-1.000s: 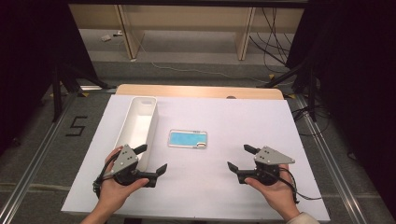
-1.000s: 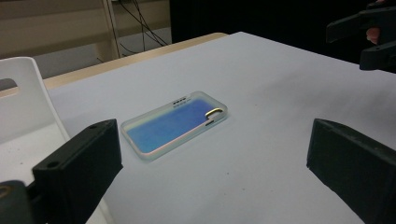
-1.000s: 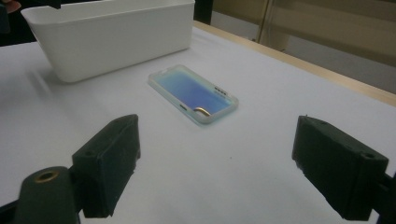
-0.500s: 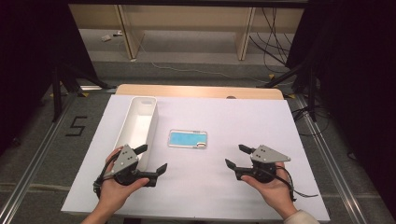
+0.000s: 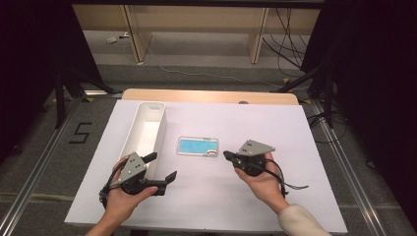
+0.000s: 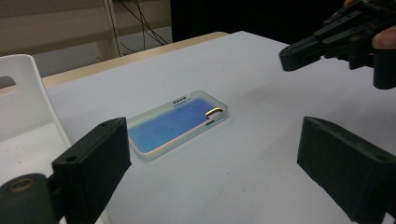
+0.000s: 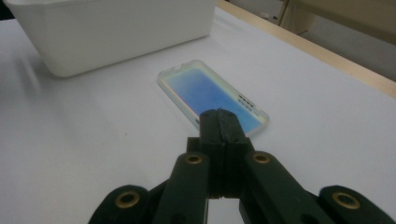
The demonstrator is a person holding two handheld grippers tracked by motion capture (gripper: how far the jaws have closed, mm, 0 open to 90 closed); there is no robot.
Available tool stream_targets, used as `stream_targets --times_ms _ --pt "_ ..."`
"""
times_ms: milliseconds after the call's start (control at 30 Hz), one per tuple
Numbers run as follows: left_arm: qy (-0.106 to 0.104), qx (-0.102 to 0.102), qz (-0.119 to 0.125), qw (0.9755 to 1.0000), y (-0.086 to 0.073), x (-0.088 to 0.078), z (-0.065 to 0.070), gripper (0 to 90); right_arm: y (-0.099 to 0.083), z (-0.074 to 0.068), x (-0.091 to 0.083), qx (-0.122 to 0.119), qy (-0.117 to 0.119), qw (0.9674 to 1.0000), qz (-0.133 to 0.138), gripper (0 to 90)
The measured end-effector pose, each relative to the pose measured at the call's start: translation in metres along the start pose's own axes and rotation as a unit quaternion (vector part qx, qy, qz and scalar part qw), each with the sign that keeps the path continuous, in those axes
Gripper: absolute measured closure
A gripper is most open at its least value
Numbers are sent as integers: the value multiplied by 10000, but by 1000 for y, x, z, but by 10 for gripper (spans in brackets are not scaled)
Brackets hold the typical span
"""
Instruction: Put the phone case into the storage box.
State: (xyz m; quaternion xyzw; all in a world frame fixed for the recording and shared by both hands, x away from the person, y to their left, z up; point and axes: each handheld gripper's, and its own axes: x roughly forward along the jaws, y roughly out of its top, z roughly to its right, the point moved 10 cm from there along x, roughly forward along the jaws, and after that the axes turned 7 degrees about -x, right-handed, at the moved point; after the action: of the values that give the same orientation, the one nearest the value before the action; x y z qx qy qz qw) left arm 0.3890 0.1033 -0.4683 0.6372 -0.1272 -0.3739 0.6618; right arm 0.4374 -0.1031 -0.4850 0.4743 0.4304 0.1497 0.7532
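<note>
— White sheet over the table [image 5: 295,147], that's the biggest thing here, with the wooden edge showing at the far side. What sits on it?

— Going down in size: a long white bin [image 5: 145,132] on the left half, set lengthwise away from the person, nothing in it that I can see. Then the phone case [image 5: 197,146], flat near the middle of the sheet, just right of the bin and apart from it. Clear rim, blue face, camera cutout toward the right gripper.

— And the tools?

— The left gripper [image 5: 163,167] rests near the bin's near end with its jaws spread wide and nothing between them; in the left gripper view the case lies ahead of them, untouched. The right gripper [image 5: 227,155] has just been closing and is now clenched on nothing, pads pressed together, tip just beside the case's right end. I can't tell whether it touches.

— So what could go wrong?

— My guess: a closed tip nudging a light, slick case on smooth paper will skate it sideways, perhaps spin it against the bin wall. If the aim is to lift it, shut jaws can't take the thin rim; they'd need to reopen, and pressing down first might pinch the sheet.
</note>
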Motion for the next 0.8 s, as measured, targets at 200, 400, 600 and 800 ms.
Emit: stream_targets --times_ms 200,400,600,800 --pt "-41 21 19 10000 0 0 0 98 20 -14 53 77 403 9989 -219 900" --pt "-22 53 2 10000 0 -2 0 102 25 -18 83 93 445 9980 -446 900" --pt "-35 20 26 10000 0 -3 0 106 19 -23 115 191 399 9953 -861 900" --pt "-8 15 4 10000 -1 -3 0 108 9 -16 119 244 296 9933 -1090 900"
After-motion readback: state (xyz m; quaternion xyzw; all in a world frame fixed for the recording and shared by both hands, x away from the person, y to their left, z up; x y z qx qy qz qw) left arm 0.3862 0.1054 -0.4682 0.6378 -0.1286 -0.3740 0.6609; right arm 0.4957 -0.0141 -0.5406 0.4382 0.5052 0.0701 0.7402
